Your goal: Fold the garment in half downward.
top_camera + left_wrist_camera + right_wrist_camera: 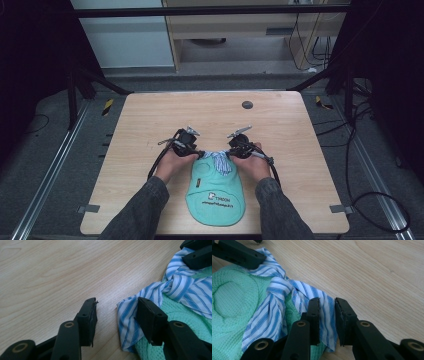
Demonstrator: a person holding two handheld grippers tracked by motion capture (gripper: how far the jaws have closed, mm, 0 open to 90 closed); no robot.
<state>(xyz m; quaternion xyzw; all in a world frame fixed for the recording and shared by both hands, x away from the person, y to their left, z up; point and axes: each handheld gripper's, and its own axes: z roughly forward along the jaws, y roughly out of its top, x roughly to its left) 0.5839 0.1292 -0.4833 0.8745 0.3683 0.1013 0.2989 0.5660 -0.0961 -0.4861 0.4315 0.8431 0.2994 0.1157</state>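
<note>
A mint-green bib (216, 192) lies flat on the wooden table (150, 120), its blue-and-white striped ties (220, 161) knotted at the top. My left gripper (192, 150) sits at the knot's left, my right gripper (232, 149) at its right. In the left gripper view the left gripper (116, 301) stands open. One striped tie end (127, 322) lies against the inner face of the right-hand jaw, clear of the other jaw. In the right gripper view the right gripper (327, 300) has its jaws narrowly apart, with the other tie end (328, 322) lying between them.
A small dark round disc (247, 105) sits in the tabletop near the far edge. Black frame bars and cables surround the table. The right gripper's jaw (197, 257) shows beyond the knot (175, 282), and the left gripper's jaw (237, 253) beyond the green cloth (232, 302).
</note>
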